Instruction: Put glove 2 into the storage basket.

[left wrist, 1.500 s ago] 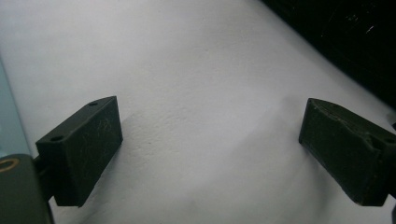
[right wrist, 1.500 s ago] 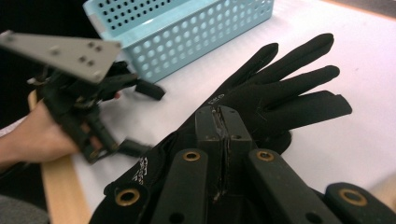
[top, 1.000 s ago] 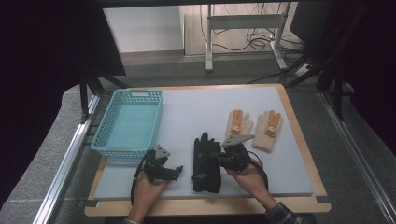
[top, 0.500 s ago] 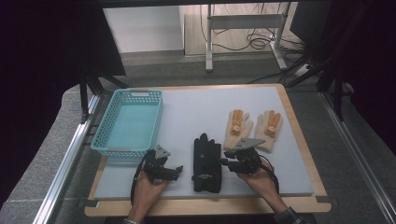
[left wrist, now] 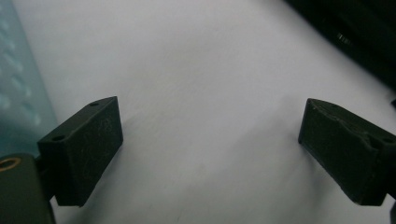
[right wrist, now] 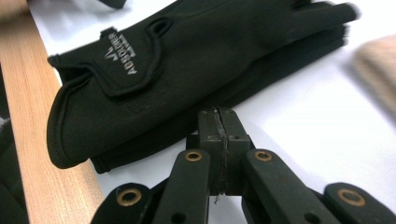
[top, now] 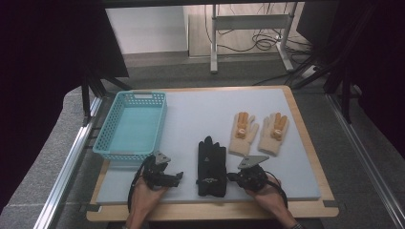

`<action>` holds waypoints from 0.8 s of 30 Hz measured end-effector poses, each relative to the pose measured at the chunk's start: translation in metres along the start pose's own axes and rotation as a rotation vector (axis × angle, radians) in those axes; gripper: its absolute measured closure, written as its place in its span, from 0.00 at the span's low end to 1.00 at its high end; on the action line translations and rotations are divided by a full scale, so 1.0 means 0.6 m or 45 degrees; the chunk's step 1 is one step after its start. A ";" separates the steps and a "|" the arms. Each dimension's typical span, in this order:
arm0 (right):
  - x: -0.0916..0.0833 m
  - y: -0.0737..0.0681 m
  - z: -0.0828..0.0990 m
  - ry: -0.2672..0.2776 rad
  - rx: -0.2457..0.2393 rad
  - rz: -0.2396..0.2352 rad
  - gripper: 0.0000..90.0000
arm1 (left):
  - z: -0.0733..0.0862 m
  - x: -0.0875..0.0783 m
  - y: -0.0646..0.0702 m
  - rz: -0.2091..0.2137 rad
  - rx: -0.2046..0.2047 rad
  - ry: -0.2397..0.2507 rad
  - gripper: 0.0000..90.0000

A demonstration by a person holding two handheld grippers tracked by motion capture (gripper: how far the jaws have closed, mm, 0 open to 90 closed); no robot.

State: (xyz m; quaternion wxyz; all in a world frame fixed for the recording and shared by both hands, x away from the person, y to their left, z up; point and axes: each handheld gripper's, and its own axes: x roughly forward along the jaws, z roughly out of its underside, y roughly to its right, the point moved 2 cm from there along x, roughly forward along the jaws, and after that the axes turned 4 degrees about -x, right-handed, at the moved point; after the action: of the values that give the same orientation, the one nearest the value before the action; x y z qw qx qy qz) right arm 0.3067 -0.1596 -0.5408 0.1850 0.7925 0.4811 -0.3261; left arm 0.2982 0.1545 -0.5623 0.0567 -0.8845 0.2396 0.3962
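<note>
The right claw [right wrist: 219, 140], jaws pressed together on nothing, sits just beside the stacked black fabric gloves [right wrist: 187, 70], whose fingertips blur out. Left of the gloves, the left claw [left wrist: 210, 144] gapes wide over bare counter [left wrist: 201, 70], the turquoise plastic basket [left wrist: 16, 93] cut off.

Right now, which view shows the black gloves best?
The right gripper view: the black gloves appear close, cuff logo legible. The high view shows them whole but small, between both grippers. The left gripper view catches a dark edge, unidentifiable.
</note>
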 end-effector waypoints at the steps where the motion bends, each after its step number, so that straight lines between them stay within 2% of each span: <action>1: 0.009 -0.007 -0.001 -0.002 -0.016 -0.007 0.98 | 0.004 -0.003 -0.004 -0.009 -0.005 0.002 0.04; 8: 0.028 -0.028 -0.013 0.012 -0.030 -0.054 0.98 | 0.013 -0.008 -0.019 -0.008 0.003 -0.002 0.00; 13: 0.055 -0.049 -0.034 0.018 -0.059 -0.079 0.98 | 0.021 -0.015 -0.034 0.053 0.050 -0.001 0.01; 18: 0.078 -0.063 -0.050 0.036 -0.074 -0.096 0.98 | 0.023 -0.016 -0.038 0.069 0.064 0.008 0.03; 21: 0.076 -0.064 -0.052 0.027 -0.083 -0.092 0.97 | 0.023 -0.016 -0.038 0.068 0.064 0.007 0.03; 24: 0.062 -0.057 -0.050 0.040 -0.075 -0.077 0.96 | 0.024 -0.016 -0.038 0.071 0.062 0.009 0.03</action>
State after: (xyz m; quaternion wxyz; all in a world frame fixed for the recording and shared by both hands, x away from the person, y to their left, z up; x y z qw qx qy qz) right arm 0.2987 -0.1015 -0.5443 0.1908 0.7769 0.5169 -0.3047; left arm 0.2939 0.1825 -0.5669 0.0662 -0.8773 0.2741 0.3885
